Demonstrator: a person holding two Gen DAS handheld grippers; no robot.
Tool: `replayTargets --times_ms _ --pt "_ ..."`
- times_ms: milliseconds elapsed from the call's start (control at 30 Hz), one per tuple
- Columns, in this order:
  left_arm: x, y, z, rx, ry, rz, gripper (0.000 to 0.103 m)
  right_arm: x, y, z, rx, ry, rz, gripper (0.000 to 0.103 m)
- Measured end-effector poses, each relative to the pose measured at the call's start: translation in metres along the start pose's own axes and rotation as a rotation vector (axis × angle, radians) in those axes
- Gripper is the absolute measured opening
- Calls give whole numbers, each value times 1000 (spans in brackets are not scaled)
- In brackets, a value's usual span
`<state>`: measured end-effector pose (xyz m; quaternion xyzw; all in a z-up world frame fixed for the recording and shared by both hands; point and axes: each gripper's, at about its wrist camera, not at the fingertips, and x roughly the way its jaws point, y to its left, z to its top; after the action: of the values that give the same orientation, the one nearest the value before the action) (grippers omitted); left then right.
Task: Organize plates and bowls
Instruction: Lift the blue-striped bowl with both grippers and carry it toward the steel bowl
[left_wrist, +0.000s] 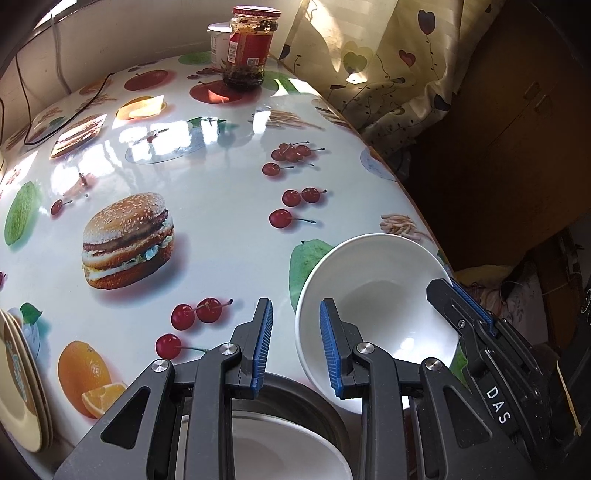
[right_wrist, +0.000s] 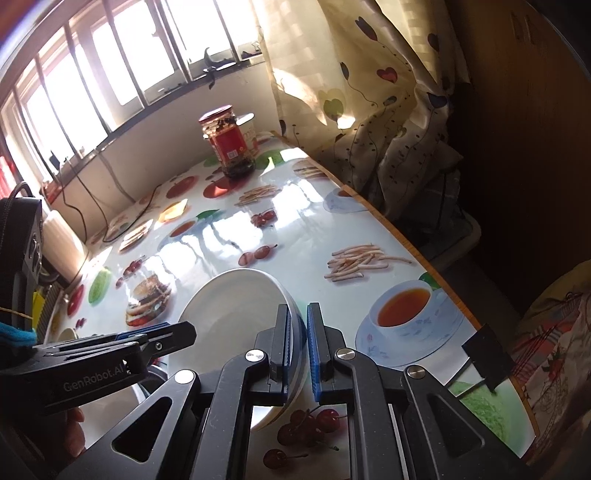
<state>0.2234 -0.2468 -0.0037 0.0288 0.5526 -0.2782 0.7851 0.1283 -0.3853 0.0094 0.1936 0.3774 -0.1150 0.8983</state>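
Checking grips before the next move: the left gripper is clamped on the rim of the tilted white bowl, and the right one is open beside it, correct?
Reversed. The right wrist view shows the right gripper shut on the white bowl rim; the left wrist view shows the left gripper open, holding nothing, beside the tilted bowl.

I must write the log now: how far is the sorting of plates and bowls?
Done: plates sit stacked at the table's left edge. In hand: the right gripper clamps a white bowl by its rim; the left gripper is open. Left: probably nesting it into the bowl below.
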Motion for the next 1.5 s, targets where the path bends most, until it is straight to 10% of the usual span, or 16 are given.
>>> replayTargets --times_ms 1500 --pt "5 -23 3 23 9 -22 6 1 -24 -8 57 49 4 9"
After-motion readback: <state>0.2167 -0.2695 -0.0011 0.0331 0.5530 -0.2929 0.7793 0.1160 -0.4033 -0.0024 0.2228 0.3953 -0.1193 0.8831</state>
